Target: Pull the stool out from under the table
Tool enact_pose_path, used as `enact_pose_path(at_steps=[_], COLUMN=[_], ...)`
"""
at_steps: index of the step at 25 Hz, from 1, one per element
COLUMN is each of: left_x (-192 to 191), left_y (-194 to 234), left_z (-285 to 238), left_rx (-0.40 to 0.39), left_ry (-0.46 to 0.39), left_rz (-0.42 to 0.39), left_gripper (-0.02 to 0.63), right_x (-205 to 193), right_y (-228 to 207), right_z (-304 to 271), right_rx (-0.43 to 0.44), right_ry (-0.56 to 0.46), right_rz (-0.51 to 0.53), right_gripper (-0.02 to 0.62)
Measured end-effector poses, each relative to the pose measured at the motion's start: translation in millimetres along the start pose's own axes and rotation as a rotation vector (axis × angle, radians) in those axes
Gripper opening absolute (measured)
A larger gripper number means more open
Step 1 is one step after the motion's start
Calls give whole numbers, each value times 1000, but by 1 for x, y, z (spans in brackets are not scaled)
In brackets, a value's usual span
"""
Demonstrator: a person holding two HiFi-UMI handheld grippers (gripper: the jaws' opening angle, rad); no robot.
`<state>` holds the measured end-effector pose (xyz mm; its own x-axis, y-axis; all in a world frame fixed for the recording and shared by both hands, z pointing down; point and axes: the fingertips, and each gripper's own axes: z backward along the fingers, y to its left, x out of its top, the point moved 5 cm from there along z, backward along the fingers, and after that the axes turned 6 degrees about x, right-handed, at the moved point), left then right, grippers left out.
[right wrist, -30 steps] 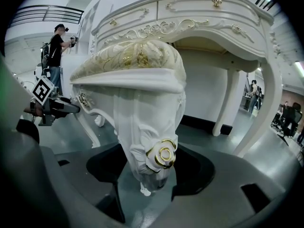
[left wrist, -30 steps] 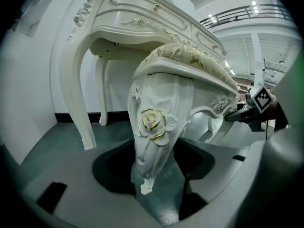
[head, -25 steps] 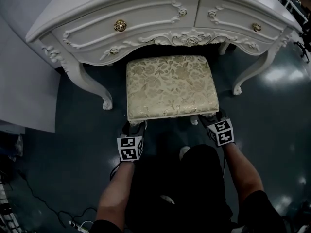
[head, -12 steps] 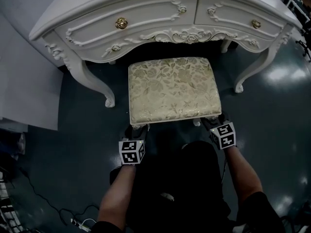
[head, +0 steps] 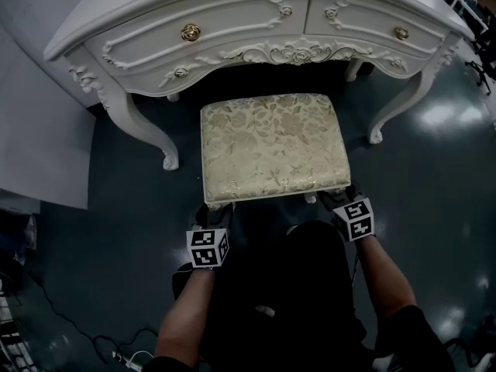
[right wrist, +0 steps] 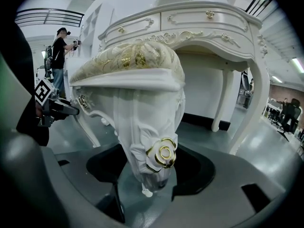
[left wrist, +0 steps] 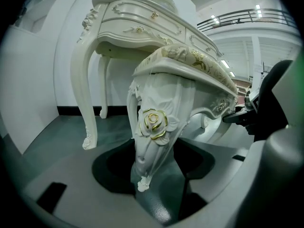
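Stool: it stands on the dark floor just in front of the table's front edge, centred on the knee gap. The whole brocade seat is in the open, and its near edge is close to my knees.
What changed: over the last second the dark strip between the seat's far edge and the table's carved apron has widened a little. The stool has slid a short way toward me and stayed square to the table.
Left jaws: my left gripper is clenched on the stool's front-left leg, just at its gilt rose carving. The foot looks to be on the floor or barely off it; I cannot tell which.
Right jaws: my right gripper grasps the front-right leg at the same height, rose between the jaws.
Table: white, with two drawers, both shut. Its curved front legs stand well apart on either side of the stool, touching nothing.
What it means: I judge the pull nearly done. The seat is clear of the top, though the rear legs, hidden from me, may sit close to the apron line. Both grips look even, so it should come straight.
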<state>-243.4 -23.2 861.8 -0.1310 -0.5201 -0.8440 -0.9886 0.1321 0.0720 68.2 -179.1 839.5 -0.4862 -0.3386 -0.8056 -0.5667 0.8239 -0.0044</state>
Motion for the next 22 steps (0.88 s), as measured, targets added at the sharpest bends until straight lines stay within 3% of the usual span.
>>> enact_pose_path(at_steps=[22], left_x=[-17], left_y=[-11], left_z=[25], left_rx=[8], left_ry=[10], left_rz=[25], left_gripper=[259], right_x=[-13], right_y=[11], right_z=[18], right_rx=[19], right_ry=[1], right_rz=[11], right_gripper=[310])
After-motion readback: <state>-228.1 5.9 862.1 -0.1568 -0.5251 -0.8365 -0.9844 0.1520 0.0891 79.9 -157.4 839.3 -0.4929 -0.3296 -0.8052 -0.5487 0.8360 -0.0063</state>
